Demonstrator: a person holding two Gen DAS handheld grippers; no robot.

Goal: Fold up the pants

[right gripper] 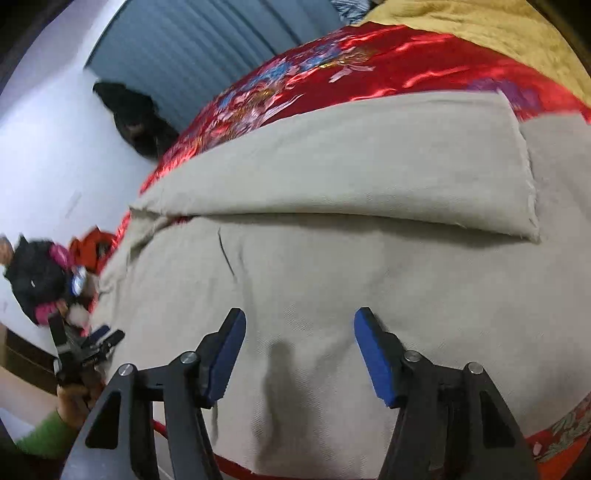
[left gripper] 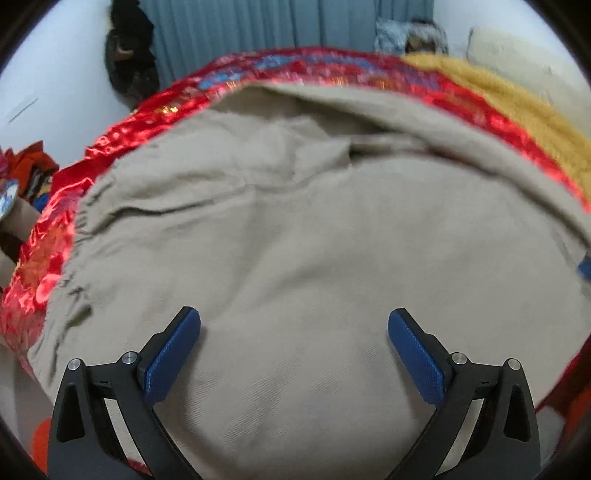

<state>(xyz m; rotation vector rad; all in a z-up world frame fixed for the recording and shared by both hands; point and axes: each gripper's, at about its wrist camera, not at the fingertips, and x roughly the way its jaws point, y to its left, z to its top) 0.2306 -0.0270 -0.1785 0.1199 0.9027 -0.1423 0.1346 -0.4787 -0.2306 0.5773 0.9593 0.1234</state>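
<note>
Beige pants (left gripper: 295, 229) lie spread over a red embroidered bedspread (left gripper: 122, 133). In the left wrist view my left gripper (left gripper: 294, 325) hovers over the cloth, jaws wide open, nothing between the blue pads. The right wrist view shows the pants (right gripper: 351, 288) with one leg folded over along the far side, its hem (right gripper: 524, 177) at the right. My right gripper (right gripper: 300, 325) stands open above the near cloth, empty. The left gripper (right gripper: 96, 341) appears small at the bed's left edge, held by a hand with a green sleeve (right gripper: 48, 432).
A mustard blanket (left gripper: 517, 110) covers the far right of the bed. Grey curtains (left gripper: 277, 26) and a dark hanging garment (left gripper: 129, 51) stand behind. Red and black clutter (right gripper: 44, 284) sits on the floor left of the bed.
</note>
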